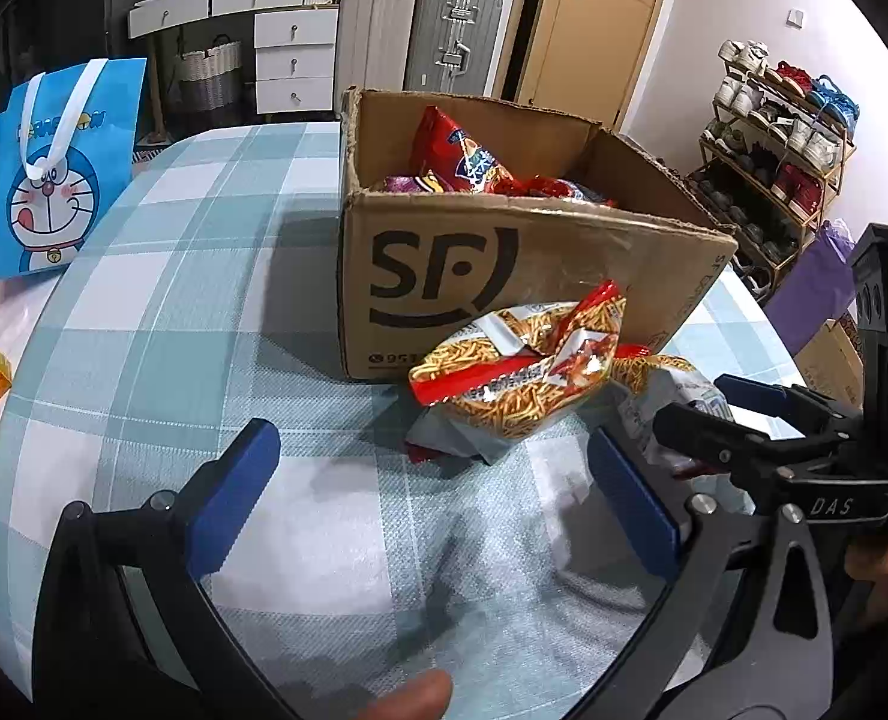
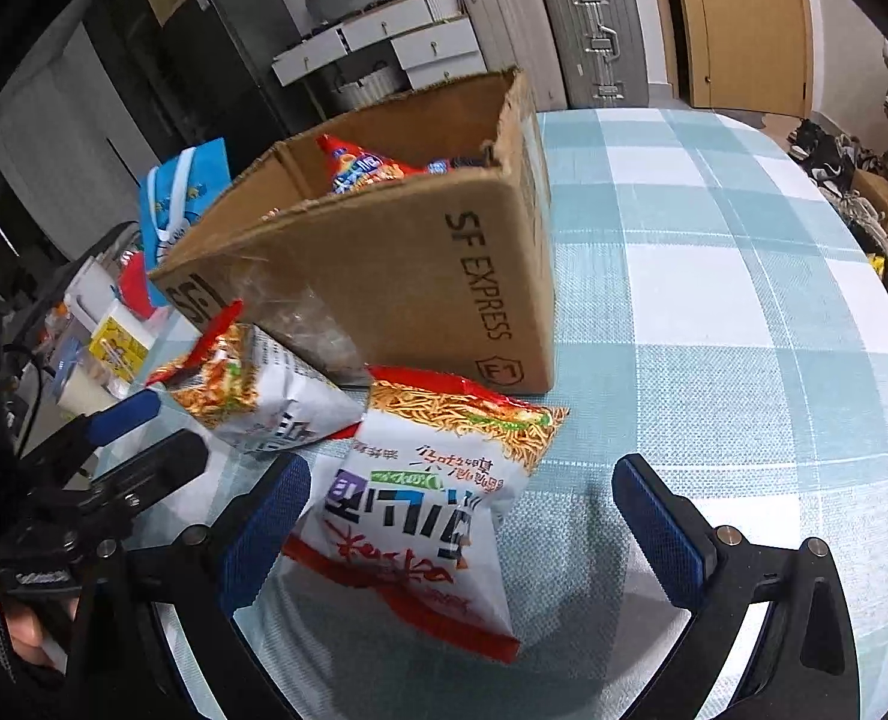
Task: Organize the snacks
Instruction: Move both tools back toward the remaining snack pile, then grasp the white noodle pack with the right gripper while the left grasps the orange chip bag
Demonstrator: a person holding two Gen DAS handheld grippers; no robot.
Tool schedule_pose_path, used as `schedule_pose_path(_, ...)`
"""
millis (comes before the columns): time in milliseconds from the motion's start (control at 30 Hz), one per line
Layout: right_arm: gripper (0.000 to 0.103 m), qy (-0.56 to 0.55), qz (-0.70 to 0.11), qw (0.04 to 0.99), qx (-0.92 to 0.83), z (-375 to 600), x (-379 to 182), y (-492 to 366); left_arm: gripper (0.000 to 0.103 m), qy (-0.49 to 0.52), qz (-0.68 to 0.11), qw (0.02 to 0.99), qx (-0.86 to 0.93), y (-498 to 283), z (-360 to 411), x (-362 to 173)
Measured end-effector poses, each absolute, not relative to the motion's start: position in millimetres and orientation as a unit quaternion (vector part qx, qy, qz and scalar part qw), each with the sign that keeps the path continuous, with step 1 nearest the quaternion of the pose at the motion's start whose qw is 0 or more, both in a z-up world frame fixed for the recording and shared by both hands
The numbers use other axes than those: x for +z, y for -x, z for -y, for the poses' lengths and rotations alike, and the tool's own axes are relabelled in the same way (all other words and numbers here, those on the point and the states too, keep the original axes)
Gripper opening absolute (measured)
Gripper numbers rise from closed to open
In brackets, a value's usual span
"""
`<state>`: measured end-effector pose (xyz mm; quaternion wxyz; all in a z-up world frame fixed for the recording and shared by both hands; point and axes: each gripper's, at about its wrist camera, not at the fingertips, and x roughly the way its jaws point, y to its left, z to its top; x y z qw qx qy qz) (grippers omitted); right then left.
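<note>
An open cardboard SF box stands on the checked tablecloth and holds red snack bags; it also shows in the right wrist view. Two noodle snack bags lie in front of it: one leans against the box, also seen in the right wrist view; the other lies flat. My left gripper is open, just short of the leaning bag. My right gripper is open with the flat bag between its fingers, touching the left pad.
A blue Doraemon tote bag stands at the table's left edge. Small boxes and clutter sit left of the box. Drawers, suitcases, a door and a shoe rack are beyond the table.
</note>
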<state>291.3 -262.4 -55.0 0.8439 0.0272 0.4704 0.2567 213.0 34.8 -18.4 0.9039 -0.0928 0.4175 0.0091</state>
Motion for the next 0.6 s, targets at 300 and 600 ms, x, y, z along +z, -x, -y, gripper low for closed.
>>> schedule_pose_path(300,0.102,-0.015,-0.479,0.838,0.261,272.0,-61.5,-283.8,0.102,0.087,-0.419,0.904,-0.003,-218.1,-30.1,-21.8)
schedule_pose_path(600,0.084,-0.013,-0.473,0.834,0.283,265.7,-61.8,-279.7,0.102,0.087,-0.422,0.902,-0.001,-221.4,-28.6,-24.2)
